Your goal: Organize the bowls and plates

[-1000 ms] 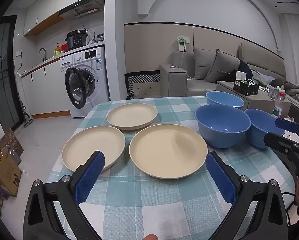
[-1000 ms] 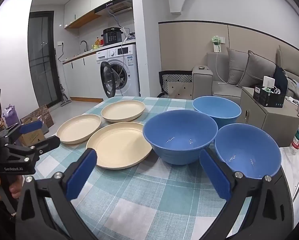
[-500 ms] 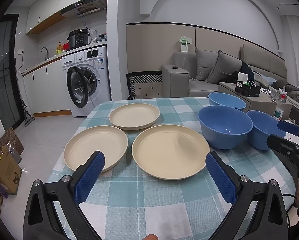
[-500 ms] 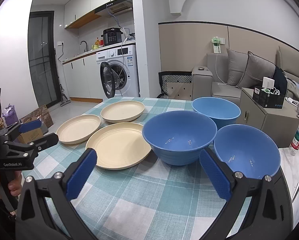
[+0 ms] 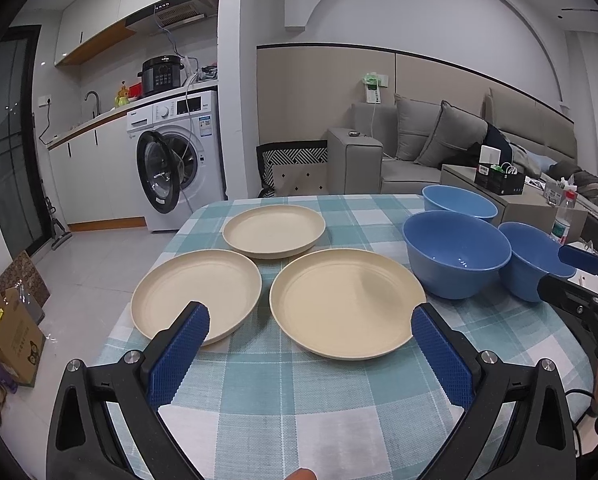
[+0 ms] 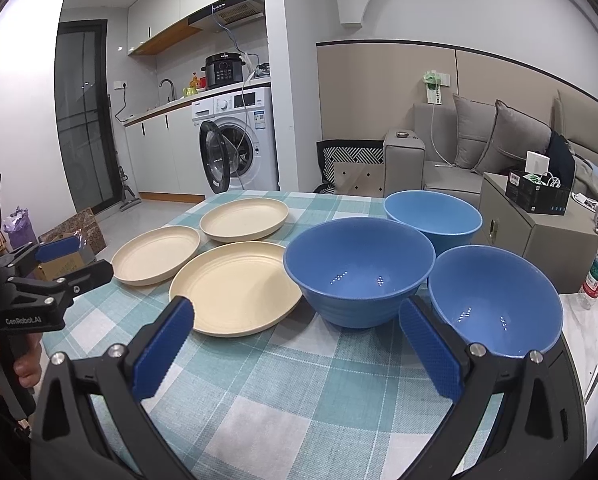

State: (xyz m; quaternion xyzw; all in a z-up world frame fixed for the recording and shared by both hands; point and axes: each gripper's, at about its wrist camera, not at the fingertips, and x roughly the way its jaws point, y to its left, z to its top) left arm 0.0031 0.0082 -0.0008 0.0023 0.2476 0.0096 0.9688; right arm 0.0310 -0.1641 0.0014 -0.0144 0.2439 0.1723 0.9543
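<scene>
Three cream plates lie on the checked table: a large one (image 5: 345, 302) in the middle, one to its left (image 5: 197, 290) and one behind (image 5: 274, 230). Three blue bowls stand to the right: a middle one (image 5: 455, 252), a far one (image 5: 459, 202) and a near right one (image 5: 533, 258). My left gripper (image 5: 309, 322) is open and empty, above the near edge of the large plate. My right gripper (image 6: 295, 320) is open and empty, just short of the middle bowl (image 6: 359, 270), with the near right bowl (image 6: 495, 300) beside its right finger.
The table (image 5: 299, 396) has a teal and white checked cloth; its left edge drops to a tiled floor with cardboard boxes (image 5: 13, 332). A washing machine (image 5: 175, 160) and a sofa (image 5: 439, 148) stand behind. A plastic bottle (image 6: 597, 266) stands on a white surface at the right.
Both grippers have drifted slightly back and up, so plates and bowls sit a little lower and farther in view. Neither gripper has opened, shut or touched anything.
</scene>
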